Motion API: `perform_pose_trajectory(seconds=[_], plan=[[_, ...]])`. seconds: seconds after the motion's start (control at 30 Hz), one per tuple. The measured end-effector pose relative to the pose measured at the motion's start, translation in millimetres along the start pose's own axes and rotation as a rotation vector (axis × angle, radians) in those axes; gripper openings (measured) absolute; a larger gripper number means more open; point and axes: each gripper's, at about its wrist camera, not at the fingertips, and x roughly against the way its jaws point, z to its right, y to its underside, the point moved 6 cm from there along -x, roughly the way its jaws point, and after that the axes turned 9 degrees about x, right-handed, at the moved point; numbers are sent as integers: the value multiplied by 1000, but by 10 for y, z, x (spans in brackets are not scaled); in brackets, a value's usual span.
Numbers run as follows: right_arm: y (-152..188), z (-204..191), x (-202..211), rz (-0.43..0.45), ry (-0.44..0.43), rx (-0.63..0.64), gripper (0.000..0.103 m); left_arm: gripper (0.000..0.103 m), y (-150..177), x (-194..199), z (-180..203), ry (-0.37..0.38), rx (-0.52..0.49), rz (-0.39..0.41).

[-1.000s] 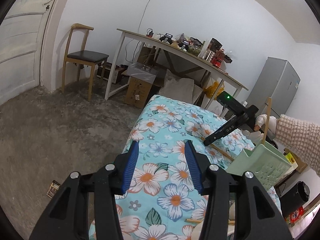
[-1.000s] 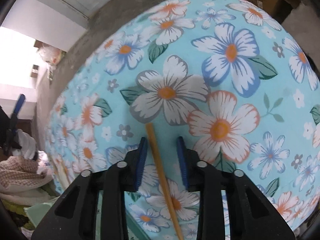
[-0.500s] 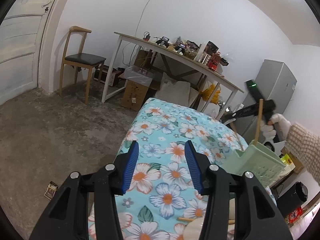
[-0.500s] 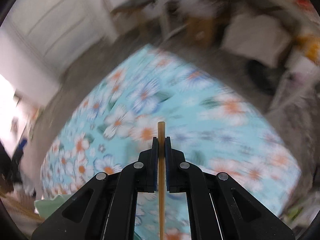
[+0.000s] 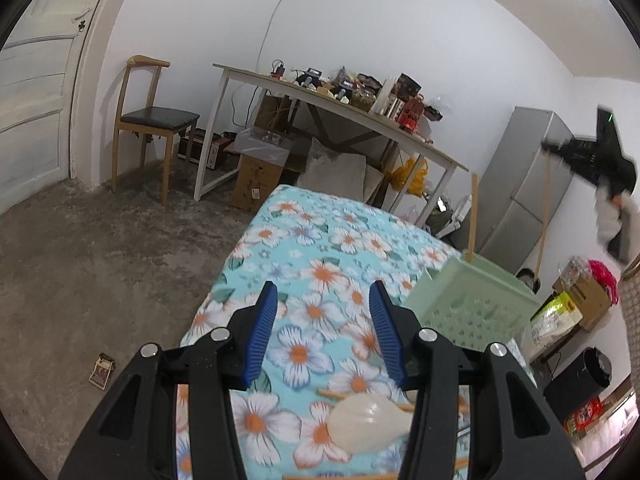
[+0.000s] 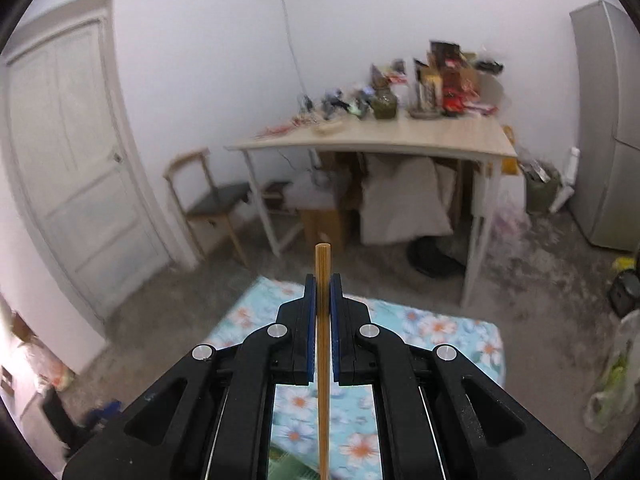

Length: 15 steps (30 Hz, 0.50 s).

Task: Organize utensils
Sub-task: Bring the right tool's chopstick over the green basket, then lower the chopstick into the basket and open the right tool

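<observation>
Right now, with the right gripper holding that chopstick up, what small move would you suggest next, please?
Probably lower the right gripper so the chopstick drops into the green basket. It is clamped upright above the basket, where another chopstick already stands; the left gripper is open and idle.

Chair [image 5: 154, 120], desk [image 5: 340, 114], fridge [image 5: 524, 184].

A lived-in home room: bare grey concrete floor [image 5: 100, 248], white panelled door [image 6: 76, 168], wooden chair with dark seat [image 5: 154, 120], cluttered long wooden bench [image 5: 340, 116], grey refrigerator [image 5: 524, 184], cardboard boxes [image 5: 256, 178] beneath.
</observation>
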Motion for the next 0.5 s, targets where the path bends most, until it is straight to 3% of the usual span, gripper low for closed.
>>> perform_pose_trajectory(seconds=[0.23,0.5], plan=[[-186,-212,180,97,-83,-24,4,46,189,103,93,-1,-10,-11],[-19,-367,-206,68,-161,-73,5,46,296,124,146,-5,-62,-20]])
